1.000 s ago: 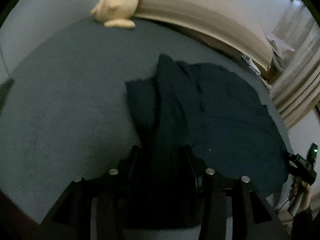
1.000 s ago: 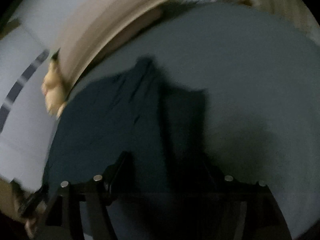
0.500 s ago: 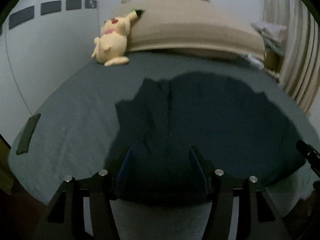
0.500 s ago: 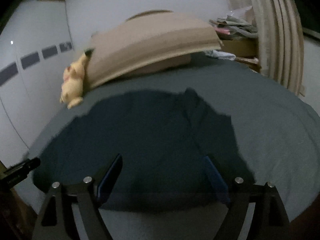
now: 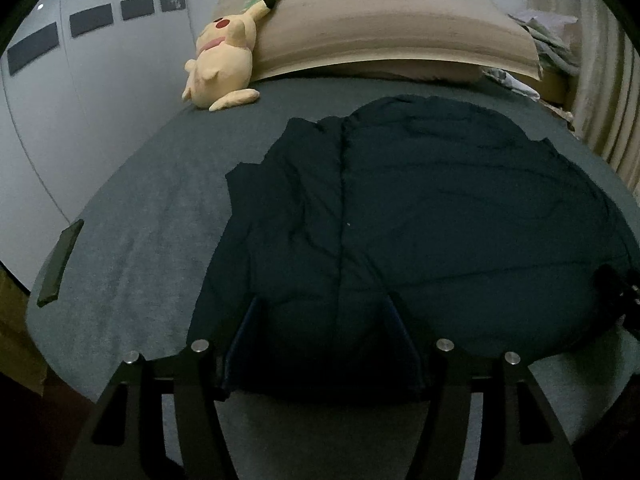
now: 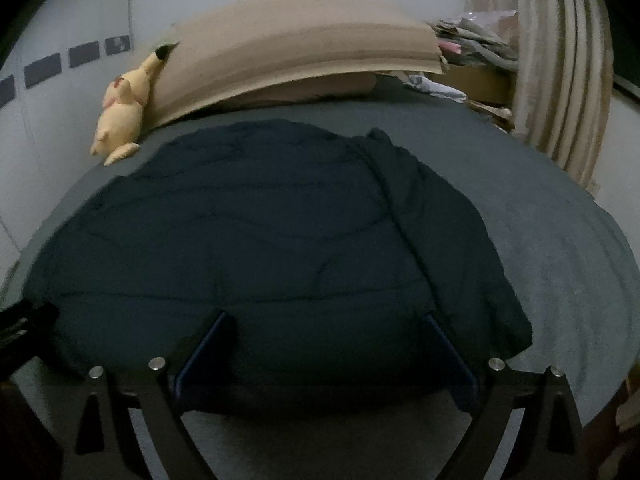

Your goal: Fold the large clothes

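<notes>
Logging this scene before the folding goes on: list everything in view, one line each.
garment: one, dark navy, spread on the bed
bed: one, grey-blue cover
plush toy: one, yellow, at the bed's head
headboard: one, tan
flat dark object: one, near the bed's left edge
curtain: beige striped, right side
left gripper: black, jaws opening, garment hem between
right gripper: black, jaws opening, garment hem between

Both grippers (jaws opening) released the dark garment [image 5: 420,208], now flat.
</notes>
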Demonstrator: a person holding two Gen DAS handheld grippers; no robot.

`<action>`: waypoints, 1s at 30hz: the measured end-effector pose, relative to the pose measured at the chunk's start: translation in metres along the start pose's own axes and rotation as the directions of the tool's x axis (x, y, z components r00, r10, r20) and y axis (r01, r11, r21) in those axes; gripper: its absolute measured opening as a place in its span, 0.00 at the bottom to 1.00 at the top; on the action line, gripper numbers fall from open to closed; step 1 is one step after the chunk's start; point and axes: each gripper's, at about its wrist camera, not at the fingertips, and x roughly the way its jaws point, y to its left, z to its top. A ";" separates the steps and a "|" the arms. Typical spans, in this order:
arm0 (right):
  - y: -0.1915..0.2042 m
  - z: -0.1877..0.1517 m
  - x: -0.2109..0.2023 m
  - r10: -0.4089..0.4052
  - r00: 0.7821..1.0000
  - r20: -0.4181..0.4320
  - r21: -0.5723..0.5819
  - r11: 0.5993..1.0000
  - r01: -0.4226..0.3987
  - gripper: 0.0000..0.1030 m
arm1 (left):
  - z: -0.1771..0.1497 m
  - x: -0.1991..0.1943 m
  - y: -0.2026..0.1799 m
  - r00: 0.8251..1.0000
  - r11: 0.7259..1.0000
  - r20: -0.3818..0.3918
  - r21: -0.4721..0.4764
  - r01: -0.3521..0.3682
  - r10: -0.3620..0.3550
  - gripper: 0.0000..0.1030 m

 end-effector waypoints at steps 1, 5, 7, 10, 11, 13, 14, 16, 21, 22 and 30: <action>-0.001 0.009 -0.007 0.017 1.000 0.016 -0.001 1.000 -0.017 0.94 | 0.009 -0.006 0.000 1.000 1.000 0.011 -0.008 0.026 -0.026 0.62; -0.004 0.061 -0.018 0.061 0.998 0.033 -0.004 0.998 -0.061 0.95 | 0.056 -0.020 -0.011 0.994 0.997 0.078 -0.008 0.074 -0.074 0.63; -0.005 0.090 -0.012 0.058 0.997 0.054 0.004 0.998 -0.058 0.97 | 0.084 -0.017 -0.024 0.992 0.996 0.090 0.006 0.089 -0.089 0.67; -0.009 0.132 0.018 0.047 0.998 0.044 0.056 0.997 -0.050 0.97 | 0.123 0.007 -0.052 0.994 0.996 0.076 0.052 0.078 -0.082 0.67; -0.009 0.140 0.029 0.052 0.998 0.030 0.069 0.996 -0.054 0.97 | 0.132 0.018 -0.059 0.995 0.995 0.059 0.063 0.079 -0.083 0.67; -0.007 0.153 0.054 0.057 0.998 0.000 0.088 0.995 -0.057 0.97 | 0.145 0.042 -0.072 0.997 0.994 0.033 0.081 0.073 -0.076 0.67; -0.005 0.158 0.068 0.058 0.998 -0.017 0.090 0.994 -0.056 0.97 | 0.148 0.050 -0.076 0.997 0.994 0.023 0.086 0.066 -0.068 0.67; 0.003 0.165 0.091 0.061 0.997 -0.038 0.082 0.995 -0.057 0.97 | 0.155 0.077 -0.082 0.998 0.995 -0.013 0.081 0.056 -0.055 0.67; 0.027 0.167 0.163 -0.002 0.989 -0.151 0.007 1.000 0.003 0.97 | 0.145 0.136 -0.083 0.994 0.998 -0.114 0.060 0.014 -0.007 0.71; 0.031 0.161 0.182 -0.010 0.975 -0.220 -0.007 1.000 0.009 0.97 | 0.142 0.144 -0.083 0.991 0.998 -0.131 0.055 0.016 -0.009 0.72; 0.023 0.158 0.143 -0.013 0.985 -0.174 0.002 1.000 0.014 0.99 | 0.135 0.107 -0.062 0.993 0.999 -0.113 0.028 0.033 -0.030 0.72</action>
